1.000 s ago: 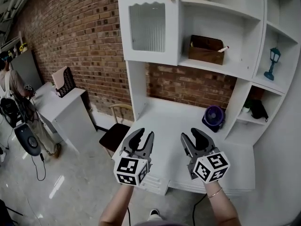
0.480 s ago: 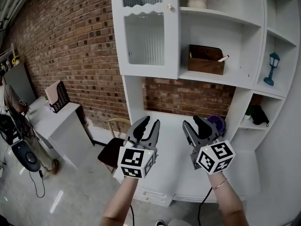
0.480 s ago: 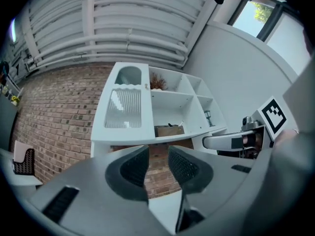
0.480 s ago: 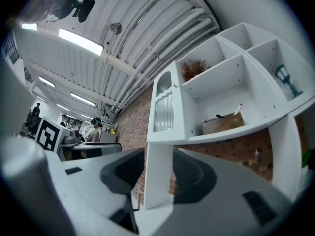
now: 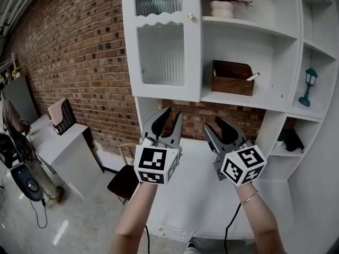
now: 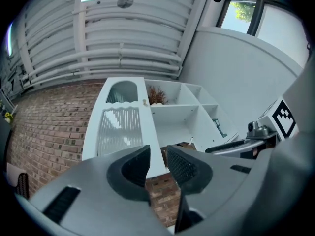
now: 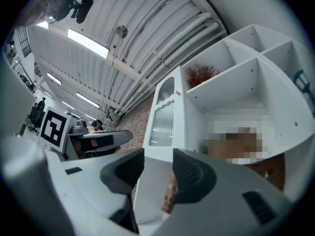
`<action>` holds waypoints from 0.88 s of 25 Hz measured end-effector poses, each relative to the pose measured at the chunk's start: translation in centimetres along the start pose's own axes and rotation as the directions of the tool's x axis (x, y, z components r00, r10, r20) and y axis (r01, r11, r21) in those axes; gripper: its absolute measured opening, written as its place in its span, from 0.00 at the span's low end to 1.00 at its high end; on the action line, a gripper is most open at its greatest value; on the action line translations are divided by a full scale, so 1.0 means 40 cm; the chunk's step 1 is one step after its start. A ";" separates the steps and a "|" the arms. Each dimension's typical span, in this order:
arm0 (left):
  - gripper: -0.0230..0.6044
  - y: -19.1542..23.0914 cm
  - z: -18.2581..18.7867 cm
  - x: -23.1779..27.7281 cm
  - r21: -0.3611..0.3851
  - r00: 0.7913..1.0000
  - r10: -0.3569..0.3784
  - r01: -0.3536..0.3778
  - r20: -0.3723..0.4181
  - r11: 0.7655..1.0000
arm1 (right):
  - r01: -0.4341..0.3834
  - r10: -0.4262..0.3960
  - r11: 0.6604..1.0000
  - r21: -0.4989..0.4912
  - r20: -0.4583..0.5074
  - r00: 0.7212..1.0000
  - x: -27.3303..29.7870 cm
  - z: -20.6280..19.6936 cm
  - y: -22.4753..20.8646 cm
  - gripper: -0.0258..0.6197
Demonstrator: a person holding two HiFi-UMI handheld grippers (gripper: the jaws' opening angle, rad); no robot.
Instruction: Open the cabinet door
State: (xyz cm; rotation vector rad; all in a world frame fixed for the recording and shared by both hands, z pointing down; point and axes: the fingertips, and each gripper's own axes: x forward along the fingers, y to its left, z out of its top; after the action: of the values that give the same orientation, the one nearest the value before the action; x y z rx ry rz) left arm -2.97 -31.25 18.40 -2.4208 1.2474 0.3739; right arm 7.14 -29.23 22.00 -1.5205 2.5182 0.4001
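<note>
Below the shut cabinet door [image 5: 161, 41], the left gripper [image 5: 172, 113] is hovering empty, its parted jaws having just been closing slightly. Lower right of the door, the right gripper [image 5: 213, 123] is gaping empty.

The left forearm [image 5: 133, 218] and right forearm [image 5: 258, 222] reach forward side by side. The left gripper [image 5: 173, 114] tilts upward, its jaws narrowly apart and just now closing in, with nothing between them. Just to its right, the right gripper [image 5: 213, 125] also angles up, jaws parted wider and empty.
</note>
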 end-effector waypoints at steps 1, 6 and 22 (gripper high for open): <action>0.19 0.004 0.014 0.018 0.011 1.000 -0.001 0.001 0.012 1.000 | -0.004 0.004 1.000 -0.010 0.010 1.000 0.013 0.012 -0.007 0.31; 0.19 0.021 0.066 0.105 0.058 0.999 0.001 -0.004 0.049 0.998 | -0.025 0.027 0.999 -0.047 0.056 0.998 0.072 0.066 -0.043 0.31; 0.19 0.099 0.250 0.316 0.187 0.987 0.049 -0.077 0.152 0.979 | -0.060 0.074 0.994 -0.095 0.154 0.985 0.210 0.177 -0.142 0.31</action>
State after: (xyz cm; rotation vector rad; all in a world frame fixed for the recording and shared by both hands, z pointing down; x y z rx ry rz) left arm 0.38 -37.85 3.56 -2.1556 1.2376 0.4209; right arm 8.31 -36.57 12.11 -1.3771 2.4634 0.6263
